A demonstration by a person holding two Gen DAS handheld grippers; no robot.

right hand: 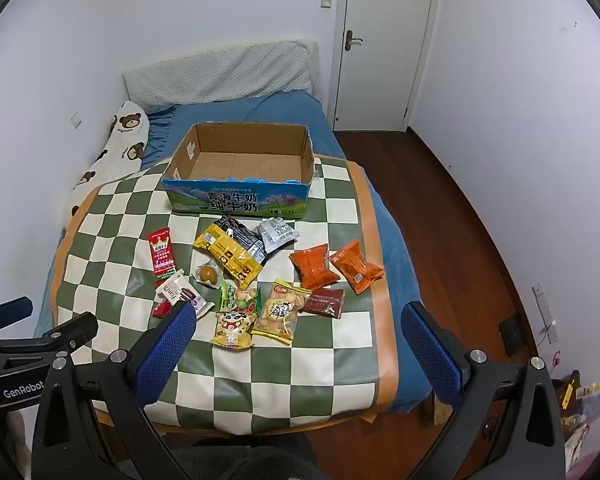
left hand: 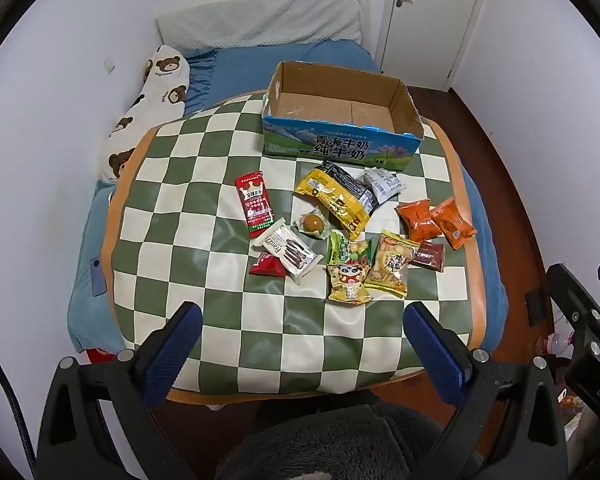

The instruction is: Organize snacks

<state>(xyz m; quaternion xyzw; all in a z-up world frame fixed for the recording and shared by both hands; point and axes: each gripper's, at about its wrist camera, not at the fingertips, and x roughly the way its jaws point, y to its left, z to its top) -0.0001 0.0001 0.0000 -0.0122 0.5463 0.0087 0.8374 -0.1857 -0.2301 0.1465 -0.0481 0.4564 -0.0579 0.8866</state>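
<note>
Several snack packets lie scattered on a green-and-cream checked cloth (left hand: 204,280) (right hand: 300,380): a red sachet (left hand: 254,204) (right hand: 163,258), a yellow-black bag (left hand: 336,196) (right hand: 232,252), two orange packs (left hand: 436,220) (right hand: 336,266), a panda pack (left hand: 348,284) (right hand: 234,328). Behind them stands an empty open-topped cardboard milk box (left hand: 342,142) (right hand: 240,196). My left gripper (left hand: 302,344) hangs open above the cloth's near edge, with nothing between its fingers. My right gripper (right hand: 300,344) is likewise open above the near edge, holding nothing.
The cloth covers a blue bed (right hand: 284,112) with a bear-print pillow (left hand: 152,108) along the left wall. A white door (right hand: 380,40) and dark wood floor (right hand: 480,240) lie to the right. A grey fuzzy cushion (left hand: 332,440) sits below the grippers.
</note>
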